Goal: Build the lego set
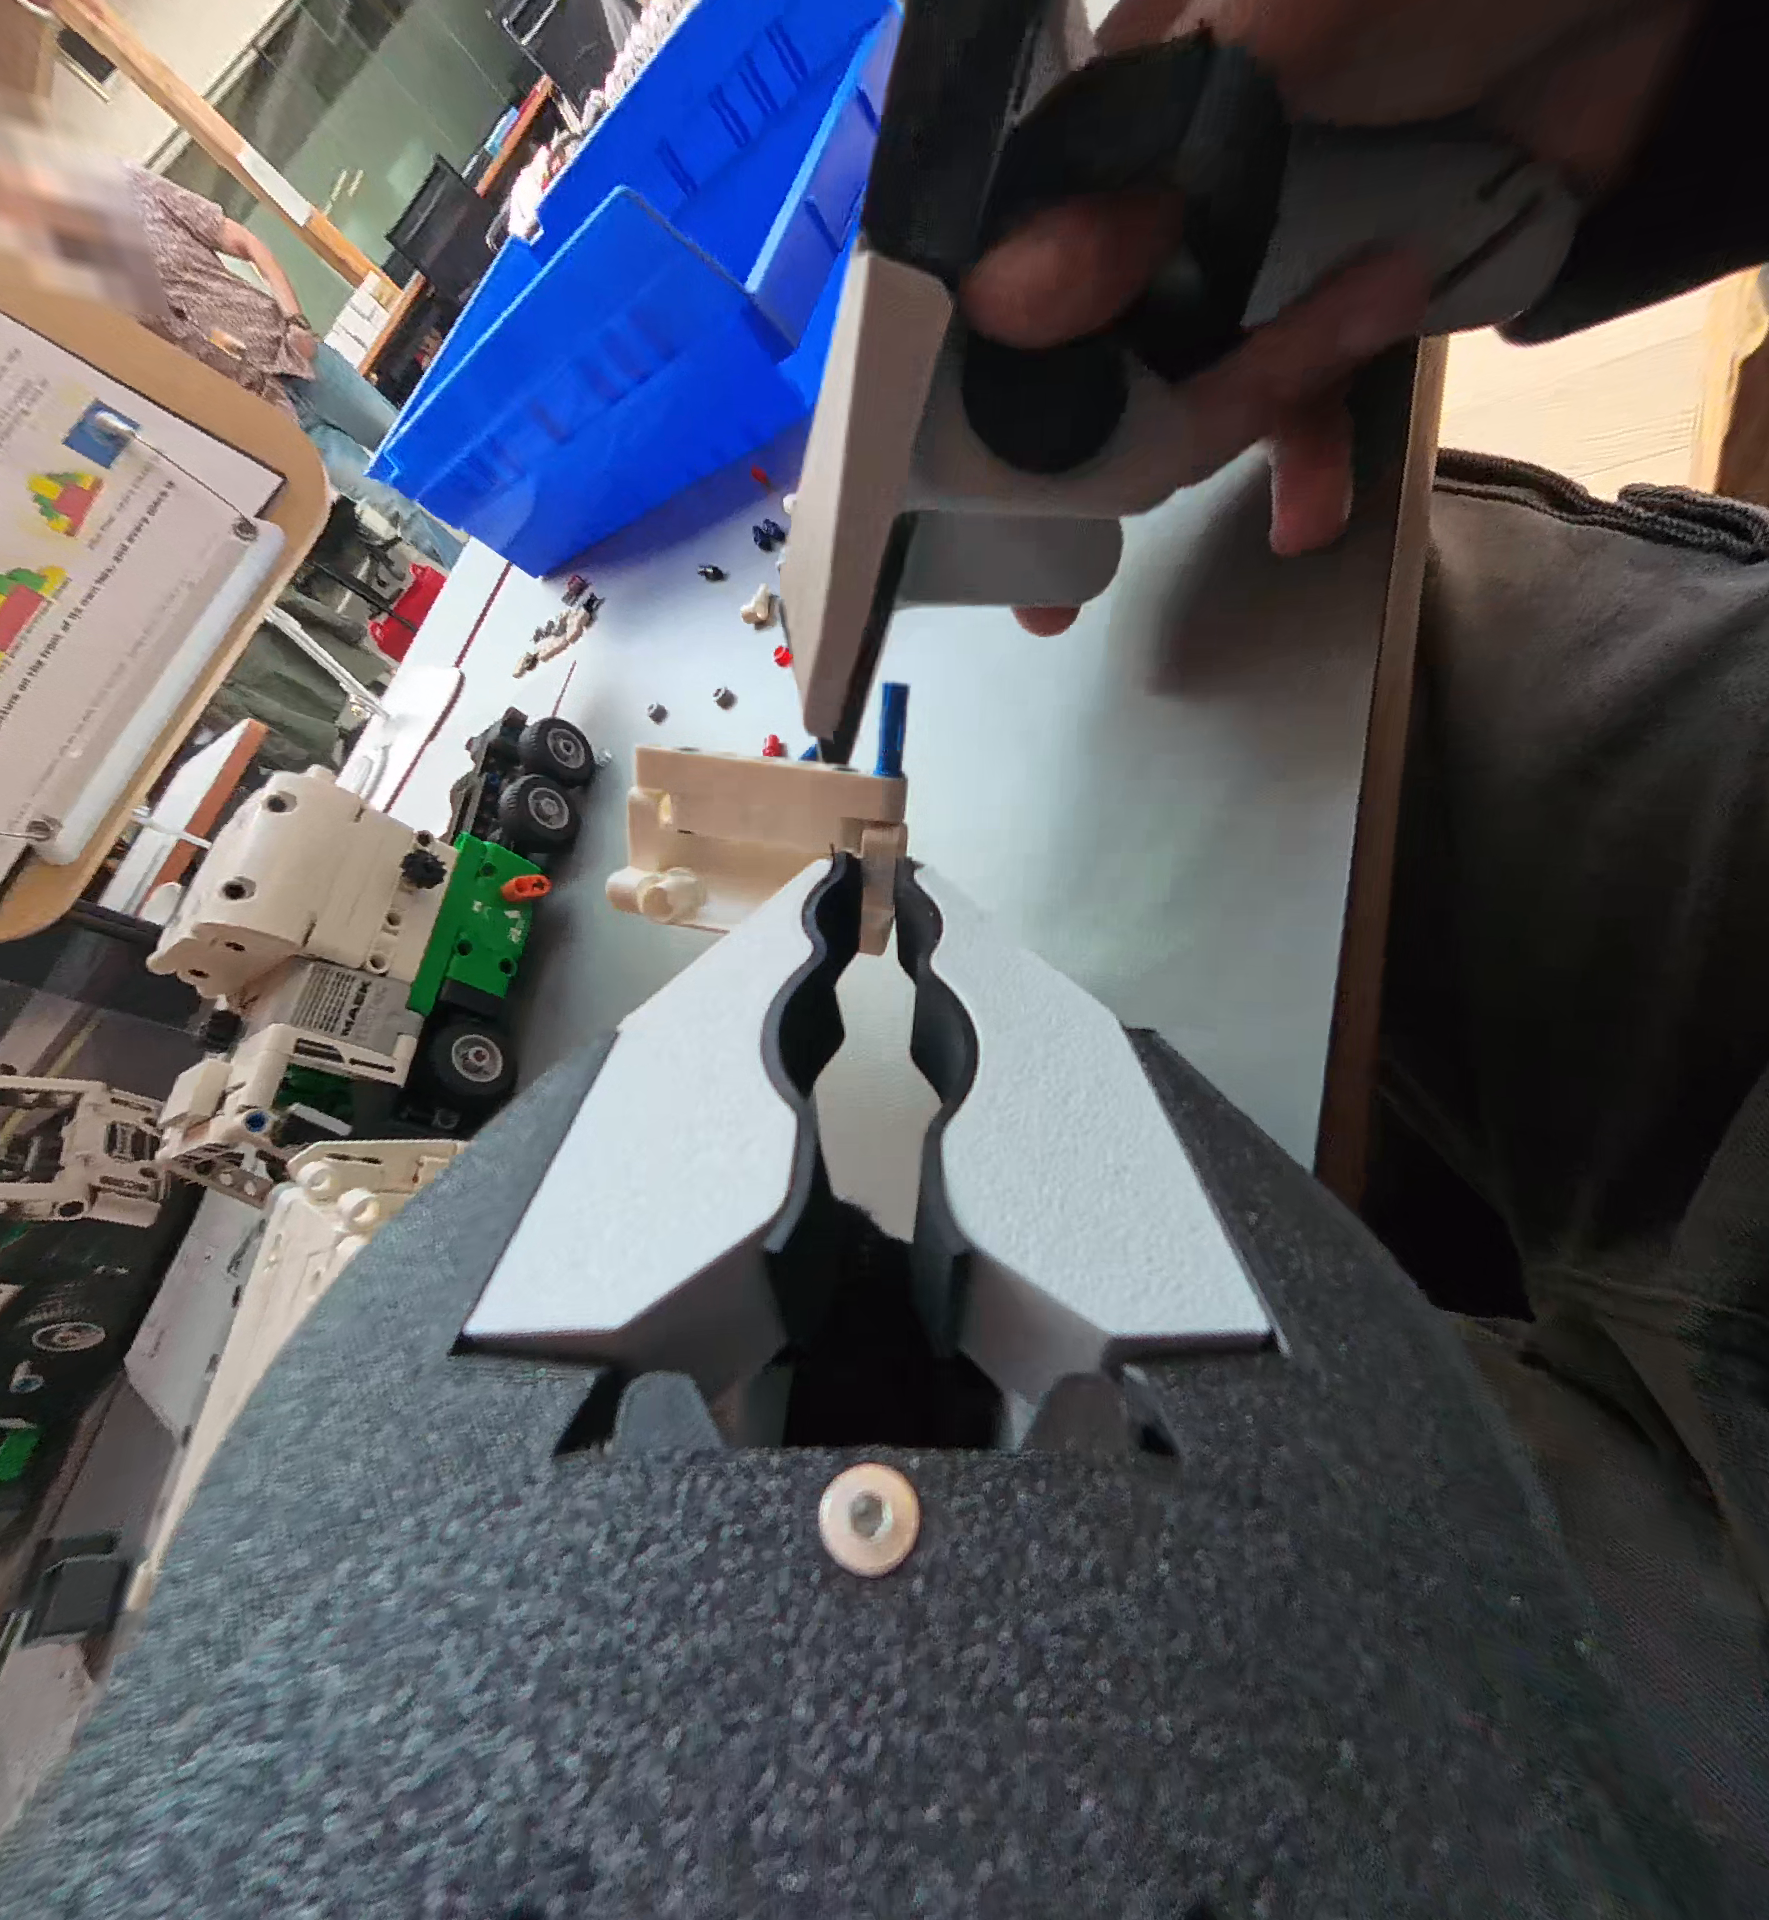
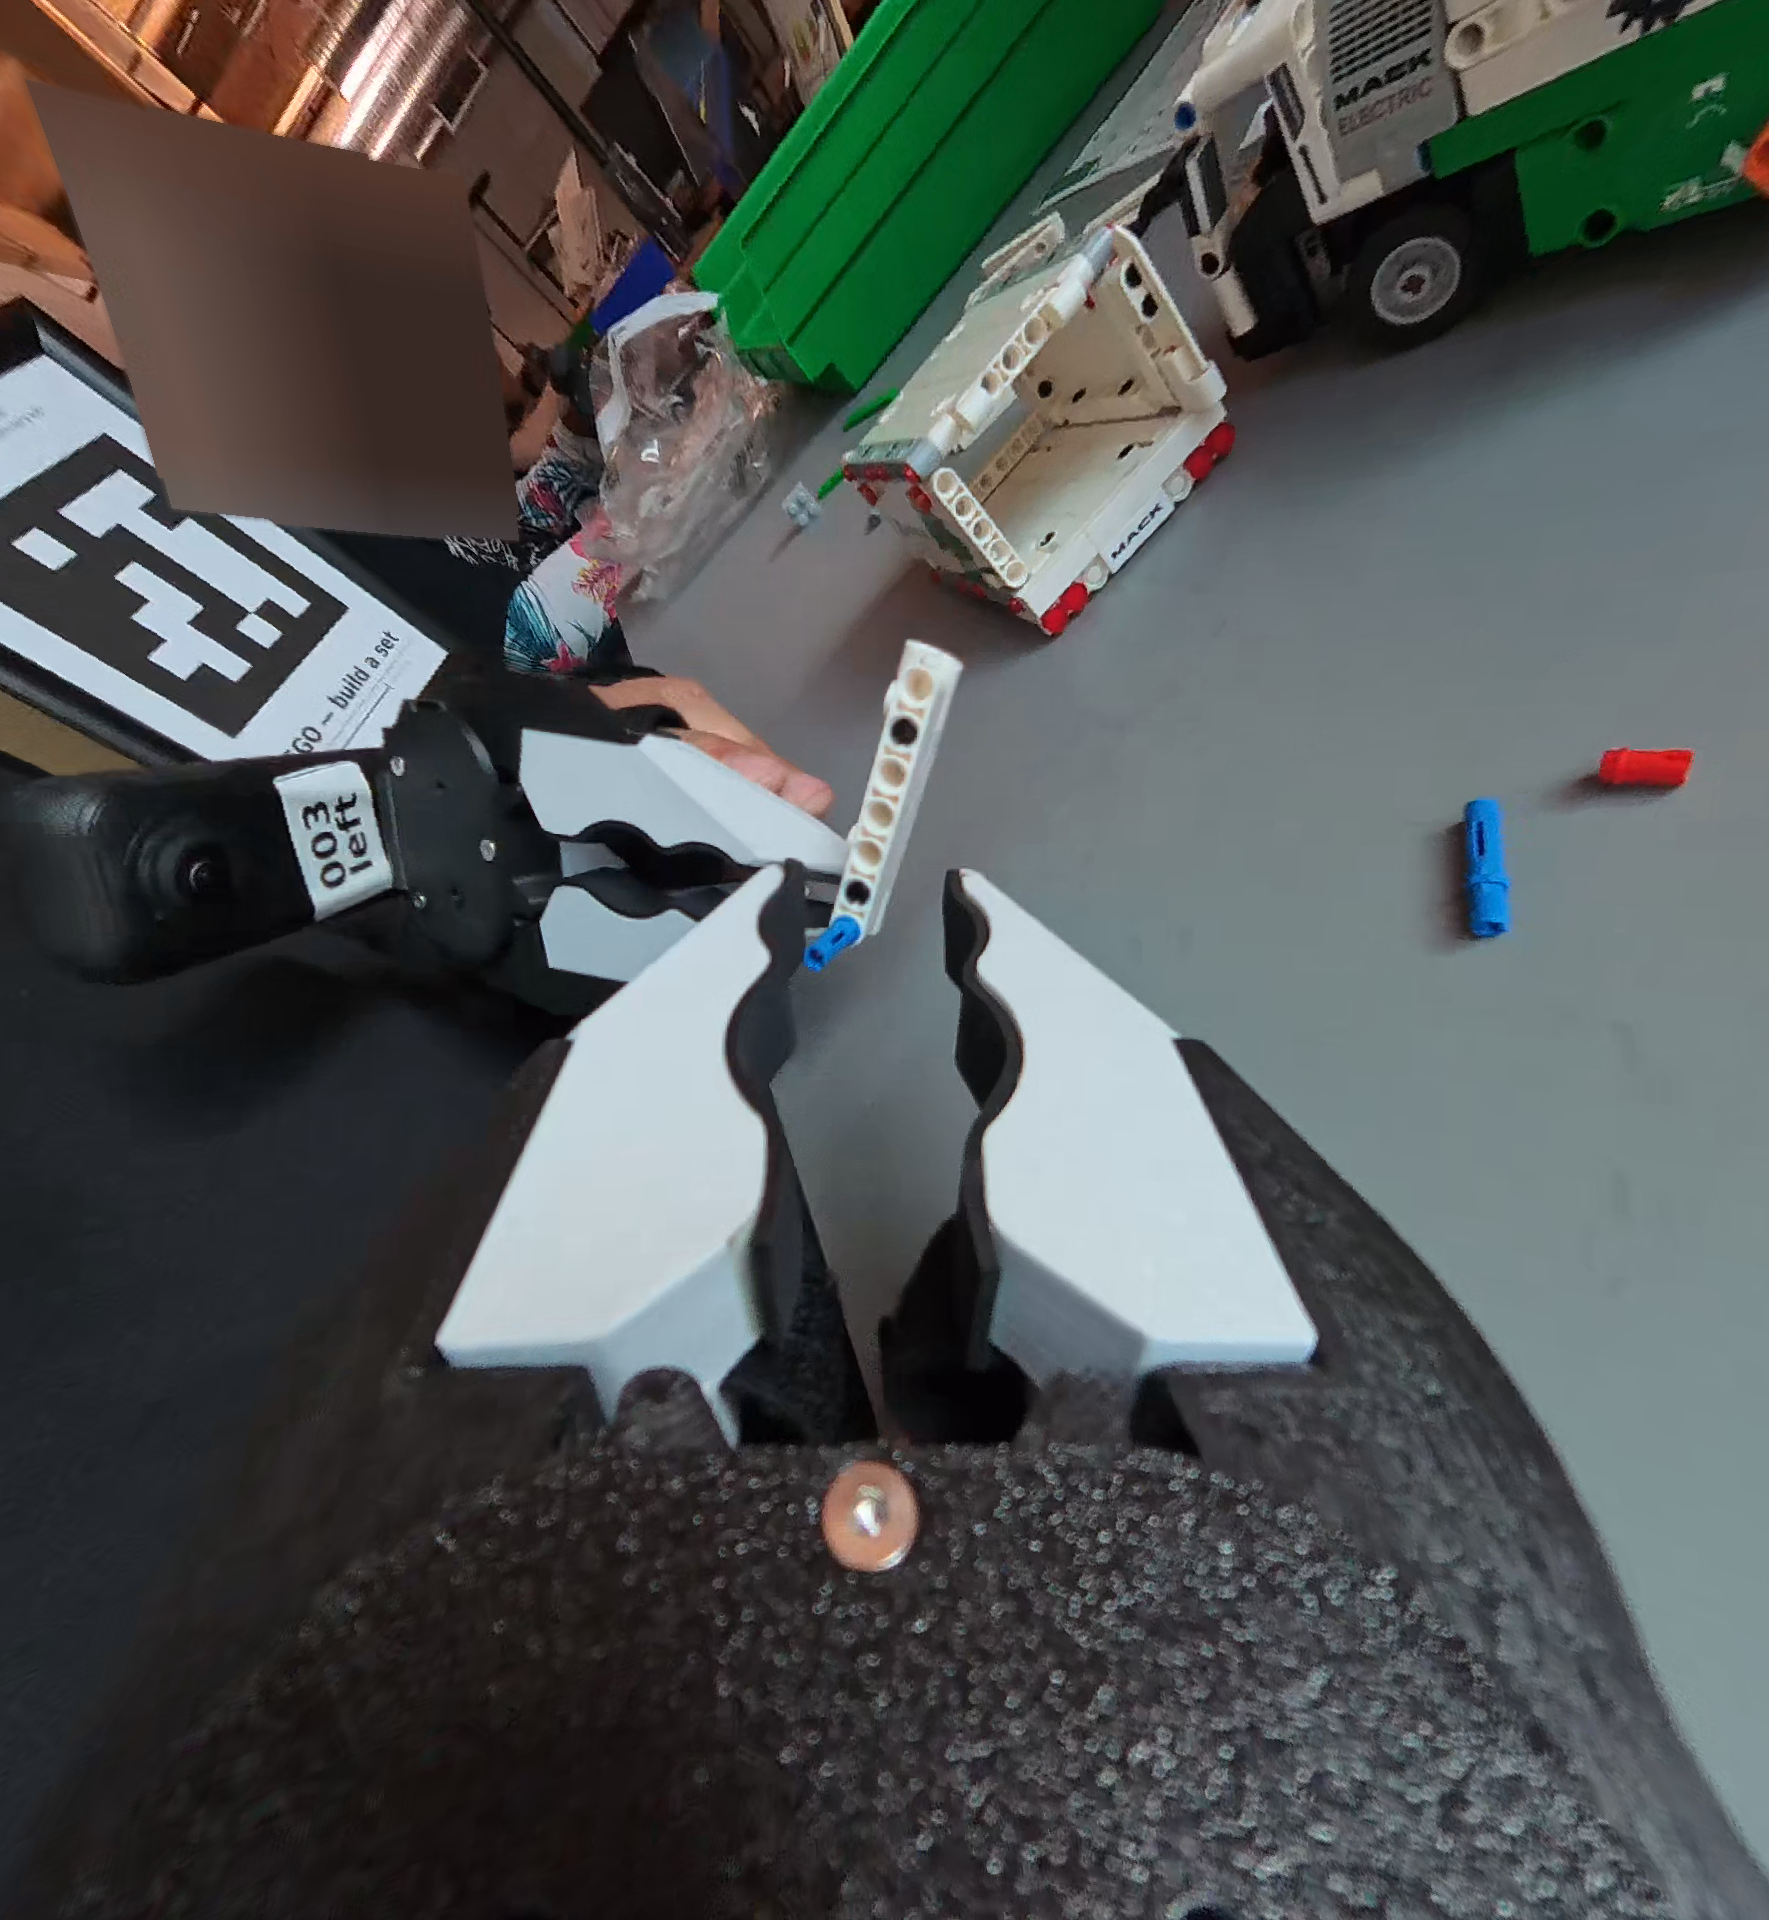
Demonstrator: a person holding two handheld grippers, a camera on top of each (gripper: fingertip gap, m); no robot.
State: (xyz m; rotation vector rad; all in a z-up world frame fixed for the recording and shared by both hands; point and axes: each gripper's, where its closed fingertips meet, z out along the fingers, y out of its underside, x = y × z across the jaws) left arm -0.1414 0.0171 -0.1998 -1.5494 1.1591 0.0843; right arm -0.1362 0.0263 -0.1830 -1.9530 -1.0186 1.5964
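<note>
My left gripper (image 1: 875, 873) is shut on one end of a white holed beam (image 1: 755, 816) and holds it above the grey table. A blue pin (image 1: 893, 727) sticks out of the beam near the held end. My right gripper (image 2: 867, 896) is open, its fingertips on either side of the beam's lower end (image 2: 895, 790), and the blue pin (image 2: 826, 949) lies right by its left finger. In the left wrist view the right gripper (image 1: 844, 717) comes down from above, beside the pin. A person's hand holds it.
A loose blue pin (image 2: 1486, 868) and a red pin (image 2: 1646, 766) lie on the table to the right. A white box assembly (image 2: 1046, 457), a green-and-white truck (image 2: 1482, 135), green bins (image 2: 859, 187) and a plastic bag (image 2: 682, 416) stand farther off. Blue bins (image 1: 651, 343) and small parts (image 1: 651, 644) are beyond.
</note>
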